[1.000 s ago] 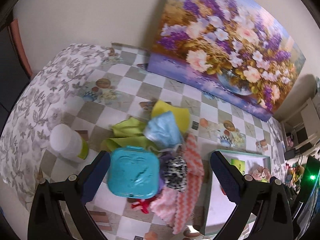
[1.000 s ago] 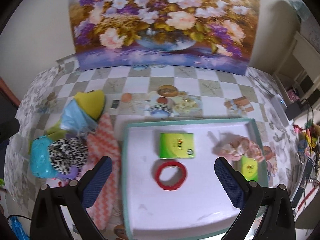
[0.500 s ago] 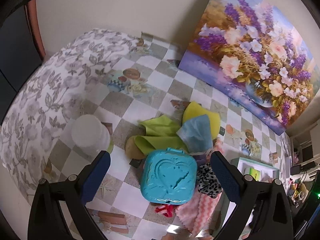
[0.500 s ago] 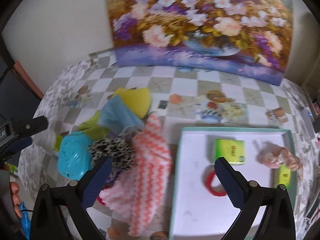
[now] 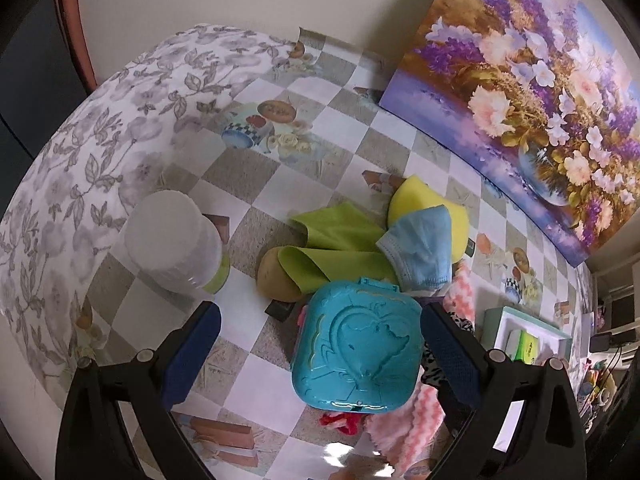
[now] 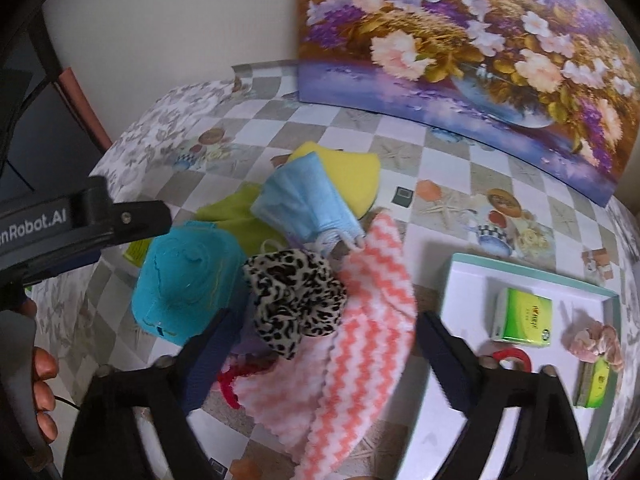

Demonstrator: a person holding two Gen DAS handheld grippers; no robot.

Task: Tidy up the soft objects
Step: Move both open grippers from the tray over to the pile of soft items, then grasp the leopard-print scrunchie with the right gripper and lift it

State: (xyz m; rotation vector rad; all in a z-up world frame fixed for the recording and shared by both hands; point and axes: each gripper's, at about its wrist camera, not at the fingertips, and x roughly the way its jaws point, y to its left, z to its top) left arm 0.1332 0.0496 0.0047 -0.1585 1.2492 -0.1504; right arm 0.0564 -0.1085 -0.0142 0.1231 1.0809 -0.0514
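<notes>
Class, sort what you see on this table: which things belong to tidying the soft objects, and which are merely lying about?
Belong to the job:
leopard scrunchie
pink zigzag cloth
blue face mask
green cloth
yellow sponge
tray

Lying about:
teal plastic case
white bottle
flower painting

light: soft, even indoor | glare: tablecloth (image 5: 340, 450) bottom edge | blur: slight motion | edges: fisheye-bent, dark corners
</notes>
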